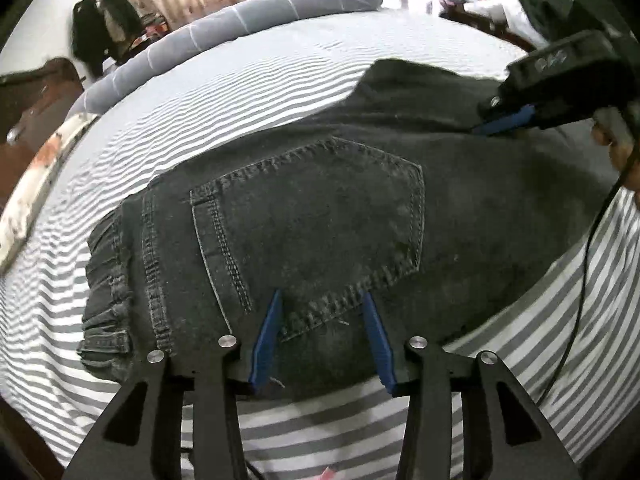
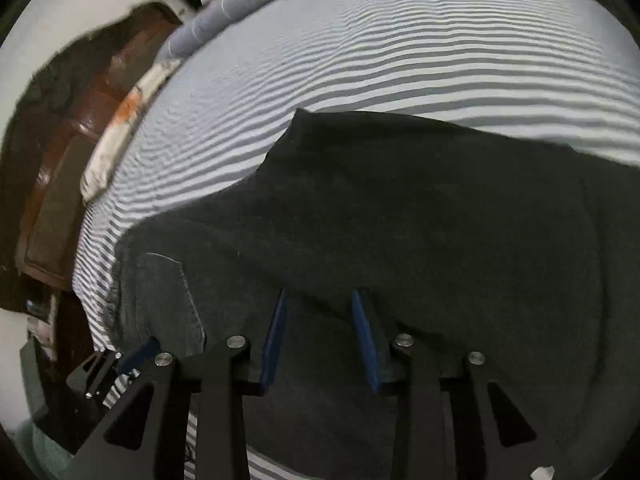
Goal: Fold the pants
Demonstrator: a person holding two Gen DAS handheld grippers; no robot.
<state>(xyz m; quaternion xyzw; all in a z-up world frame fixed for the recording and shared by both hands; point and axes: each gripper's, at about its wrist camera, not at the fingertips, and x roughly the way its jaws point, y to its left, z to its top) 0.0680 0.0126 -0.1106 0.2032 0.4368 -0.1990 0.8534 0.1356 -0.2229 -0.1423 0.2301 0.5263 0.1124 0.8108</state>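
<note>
Dark grey denim pants (image 1: 320, 220) lie folded on the bed (image 1: 248, 76), spread over its grey-and-white striped sheet, close to the bed's near edge. The elastic waistband (image 1: 106, 292) bunches toward the left side of the bed, and a stitched back pocket (image 1: 312, 220) faces up. In the right wrist view a further layer of the pants (image 2: 420, 208) reaches toward the middle of the bed, its corner pointing at the far side.

The left hand-held gripper (image 1: 322, 336) hangs over the near edge of the pants by the pocket's lower seam, its blue pads spread apart and gripping nothing. The right hand-held gripper (image 2: 320, 332) hovers over the dark cloth further right, its jaws likewise parted with no fold pinched between them; cloth only lies below the gap.

A rolled grey blanket (image 1: 256, 24) runs along the far edge of the bed. A brown wooden headboard (image 2: 76, 152) stands at the left end.
</note>
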